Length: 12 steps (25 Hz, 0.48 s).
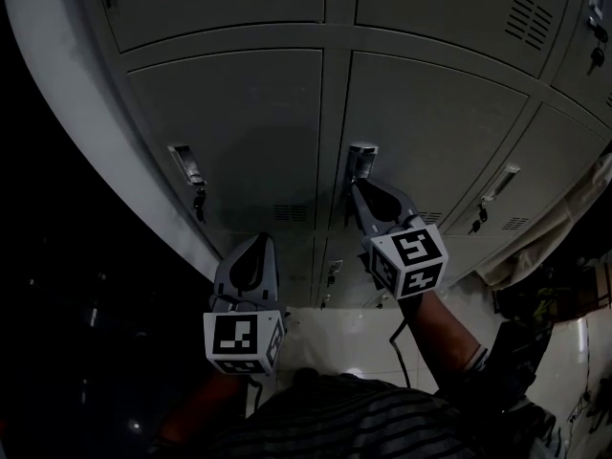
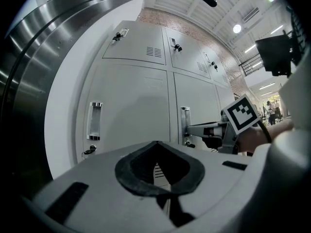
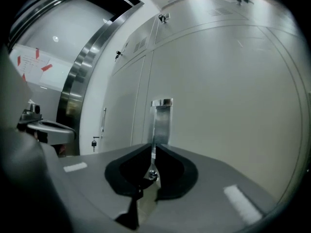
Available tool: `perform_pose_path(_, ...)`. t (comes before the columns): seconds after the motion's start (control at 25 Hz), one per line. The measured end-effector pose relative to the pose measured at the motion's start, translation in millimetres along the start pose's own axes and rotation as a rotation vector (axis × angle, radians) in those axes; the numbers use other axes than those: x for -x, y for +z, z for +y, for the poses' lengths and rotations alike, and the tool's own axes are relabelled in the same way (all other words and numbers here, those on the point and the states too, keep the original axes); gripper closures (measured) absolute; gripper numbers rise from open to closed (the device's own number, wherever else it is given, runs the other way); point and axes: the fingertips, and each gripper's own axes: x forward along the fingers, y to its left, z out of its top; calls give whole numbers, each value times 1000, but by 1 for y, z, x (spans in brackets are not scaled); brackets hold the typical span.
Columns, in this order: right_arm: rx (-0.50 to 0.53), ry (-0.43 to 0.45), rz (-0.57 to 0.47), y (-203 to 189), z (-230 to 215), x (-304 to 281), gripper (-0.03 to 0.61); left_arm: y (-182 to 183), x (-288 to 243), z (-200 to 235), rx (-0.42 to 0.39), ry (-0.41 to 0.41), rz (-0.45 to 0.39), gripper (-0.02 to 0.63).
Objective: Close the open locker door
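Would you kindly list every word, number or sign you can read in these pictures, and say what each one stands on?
No readable text anywhere.
Left marker cube and right marker cube: black-and-white square patterns only, no letters.
Locker doors: no numbers or labels visible.
Red marks at the far left of the right gripper view: too blurred to read.

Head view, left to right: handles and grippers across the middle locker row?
Left silver recessed door handle → left gripper → right gripper, jaws on the middle silver handle → right silver door handle.
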Motion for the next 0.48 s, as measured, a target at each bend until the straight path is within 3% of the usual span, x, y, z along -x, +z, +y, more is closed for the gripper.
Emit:
perform_pose_path(0.24, -6, -45, -71, 19, -6, 68, 577, 5, 8, -18, -3, -22, -11, 611)
perform_pose_path(0.48, -77, -149, -47, -4, -23, 141, 578, -8, 19, -45, 23, -35, 12, 611)
